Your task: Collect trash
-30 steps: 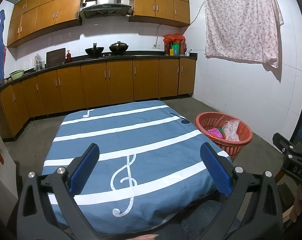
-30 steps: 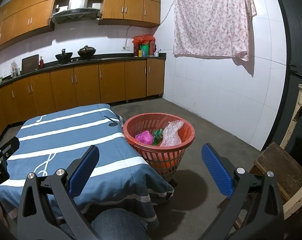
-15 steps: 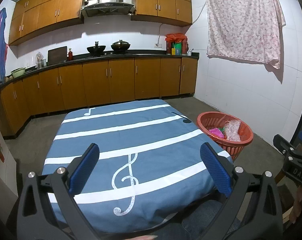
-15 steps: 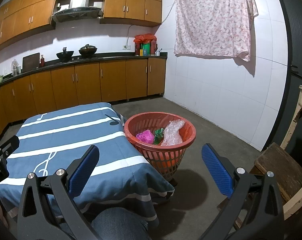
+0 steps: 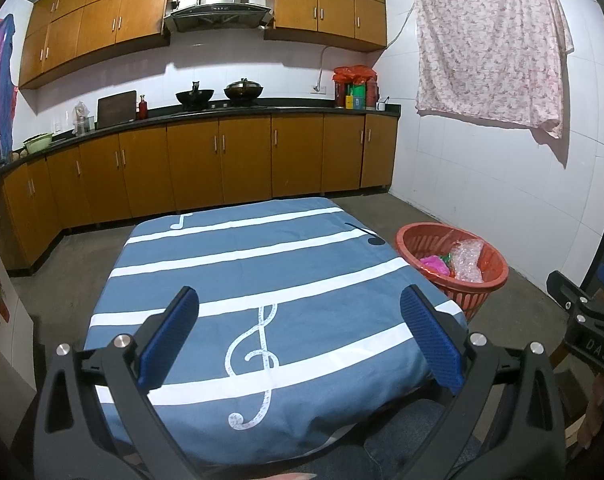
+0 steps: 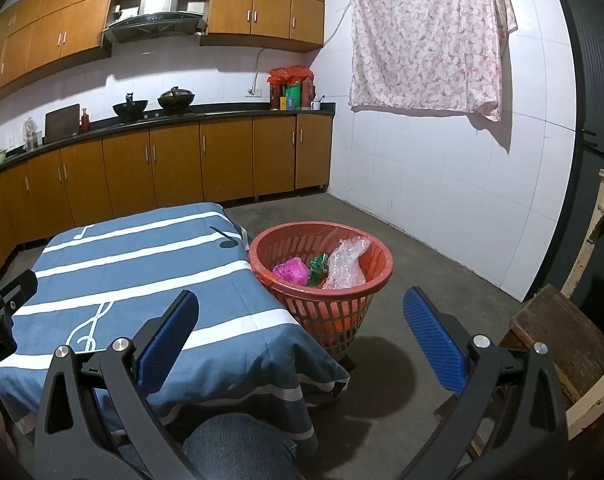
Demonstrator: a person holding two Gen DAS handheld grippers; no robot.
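Tools: two, both agape, empty; one basket [image 6: 378,276], three scraps.

Both grippers are held low and level, close in front of the person's lap. The left gripper [image 5: 300,332] has its jaws spread wide, the blue ribbed pads [image 5: 168,338] facing each other with nothing between them. The right gripper [image 6: 302,334] matches it: jaws fully apart, blue pads [image 6: 436,344] bare, gripping nothing. The two sit side by side, the right one's black body showing at the edge of the left wrist view. A knee [image 6: 238,446] in blue denim sits just beneath the right gripper.
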